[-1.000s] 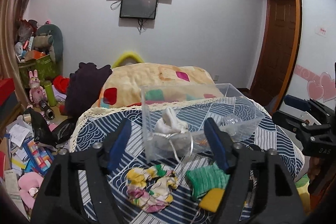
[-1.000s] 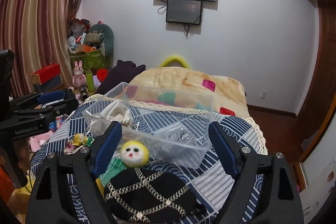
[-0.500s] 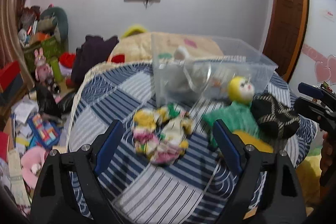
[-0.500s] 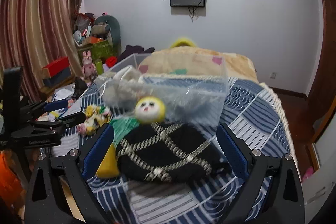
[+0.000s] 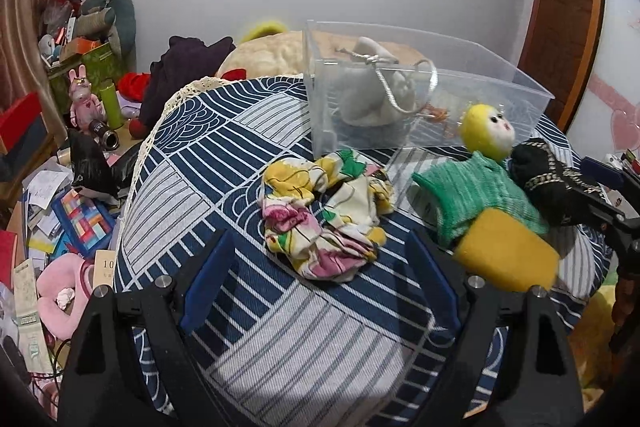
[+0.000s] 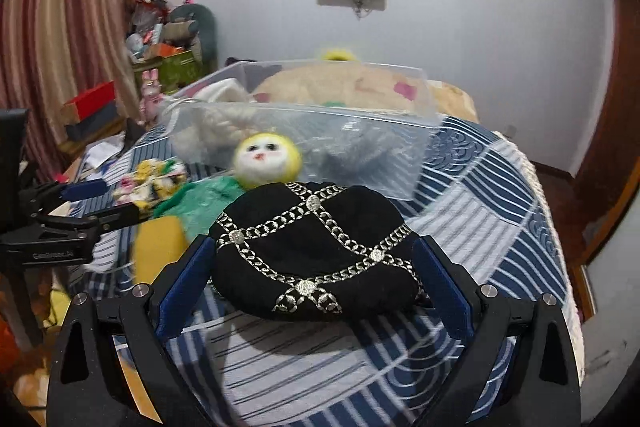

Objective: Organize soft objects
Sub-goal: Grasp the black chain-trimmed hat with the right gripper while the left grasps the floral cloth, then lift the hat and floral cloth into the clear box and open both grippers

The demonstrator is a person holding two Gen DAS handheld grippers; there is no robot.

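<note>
Lying just ahead of the left gripper, between the lines of its two blue pads but beyond their tips, is the crumpled floral cloth; nothing touches it, and the jaws stand wide apart with only striped bedcover between them. The right gripper has the black chain-patterned pouch set between its own wide-spread pads, the left pad close to the pouch's edge, though neither appears to press on it, so I read it as framed and not yet gripped. Both sets of jaws have just been opening, and across the last second both views have tipped downward: a second ago the clear plastic box filled the middle of each picture with the soft things low in frame, whereas now the cloth and the pouch sit right in front of the pads. That suggests each hand has dropped onto its own target and the step in hand is a paired pick-up. Beyond the cloth and to the right of the left gripper lies the green-bodied doll with its yellow head, resting against the pouch and apparently on a yellow block. Further ahead is the box, already holding a white drawstring bag, probably where the rest belongs. All of it rests on the blue striped bedcover, with floor clutter off to the left.
</note>
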